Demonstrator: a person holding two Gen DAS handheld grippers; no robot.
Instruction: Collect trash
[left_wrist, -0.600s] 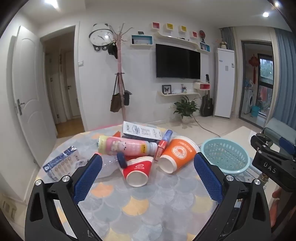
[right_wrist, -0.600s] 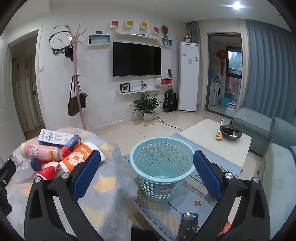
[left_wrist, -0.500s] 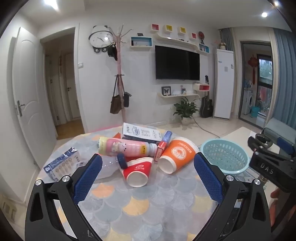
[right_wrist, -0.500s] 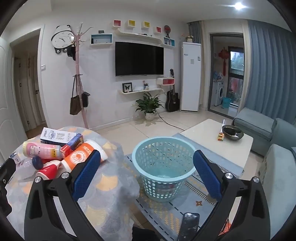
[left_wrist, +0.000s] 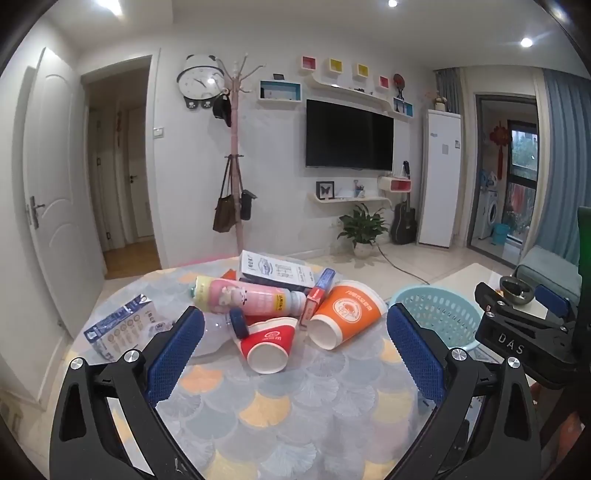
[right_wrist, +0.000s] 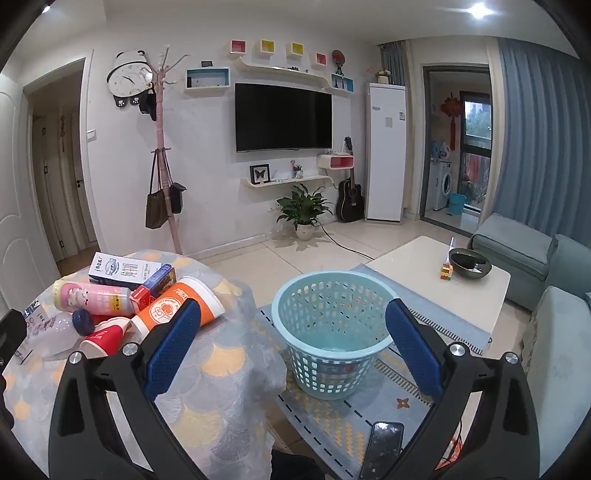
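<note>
The left claw (left_wrist: 295, 339) hangs wide and empty above the near side of the worktop (left_wrist: 280, 417), and the heap of trash lies just ahead of it. Nearest its gap is the red cup (left_wrist: 269, 343), on its side, mouth toward the claw. Beside that, toward the right finger, lies the orange cup (left_wrist: 343, 317), also tipped. Toward the left finger a clear bottle (left_wrist: 218, 332) with a blue cap is hard to make out against the cloth. Behind these sit the pink bottle (left_wrist: 247, 299), a small red-and-blue carton (left_wrist: 317, 295) and a white box (left_wrist: 277, 271); a blue-and-white carton (left_wrist: 122, 328) lies apart, out past the left finger.

The right claw (right_wrist: 293, 343) is likewise wide and empty, looking down over the basket (right_wrist: 332, 332), which stands on the floor rug beyond the worktop's edge and looks empty.

Risks, as I judge them: the cups and bottles are round and lying down, so a nudge could roll them off the edge. The pieces lean on one another, so lifting one may shift the rest. Paper cups crush under a hard squeeze, and the clear bottle could easily be misjudged.

Count: two cups, two bottles, three cartons or boxes, one basket.
</note>
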